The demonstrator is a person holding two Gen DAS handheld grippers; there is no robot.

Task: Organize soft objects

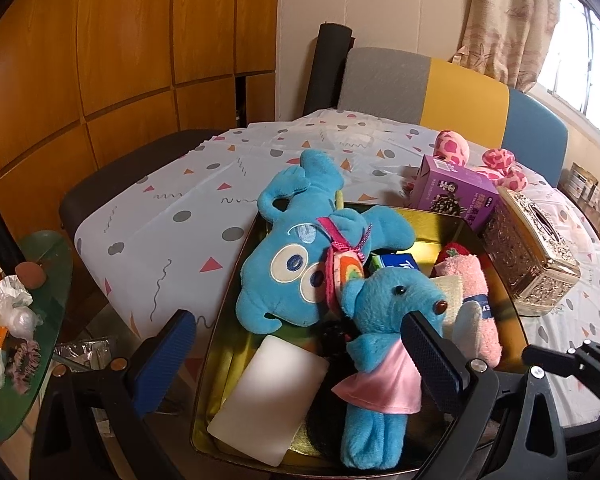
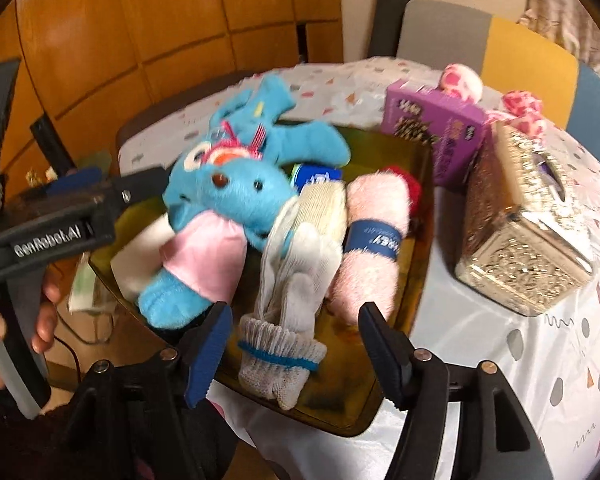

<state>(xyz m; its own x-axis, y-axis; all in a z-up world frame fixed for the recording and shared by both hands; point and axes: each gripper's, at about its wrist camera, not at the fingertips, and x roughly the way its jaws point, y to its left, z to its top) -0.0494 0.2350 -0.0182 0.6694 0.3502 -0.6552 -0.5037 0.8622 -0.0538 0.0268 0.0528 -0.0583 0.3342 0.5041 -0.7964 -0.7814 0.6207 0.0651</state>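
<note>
Setting: a room with orange wooden wall panels (image 1: 100,60), a patterned curtain (image 1: 508,20) beside a window, and a bench back in grey, yellow and blue (image 1: 452,92) behind a table under a white cloth printed with dots and triangles (image 1: 172,208). On the near part of the table sits a gold tray (image 2: 416,216) holding the soft things. Largest of these is a blue plush with big white eyes (image 1: 288,248), lying across the tray's far left corner with one limb over the rim. In front of it lies a smaller blue plush in a pink dress (image 1: 380,320), beside a flat white block (image 1: 272,392). To the right lie a rolled pink towel with a dark blue band (image 2: 374,240) and a white knitted glove (image 2: 288,320), its cuff toward the tray's near edge. Outside the tray, on the cloth, stand an ornate silver box (image 2: 524,232), a purple carton (image 2: 436,128) and a pink spotted toy (image 2: 464,80).

Left gripper (image 1: 300,344): jaws wide apart; its right finger (image 1: 432,356) lies in front of the dressed plush, and contact cannot be told; nothing is clamped.

Right gripper (image 2: 296,344): jaws apart, with the glove's cuff between the fingers; the pads do not press on it. The frame is blurred.
</note>
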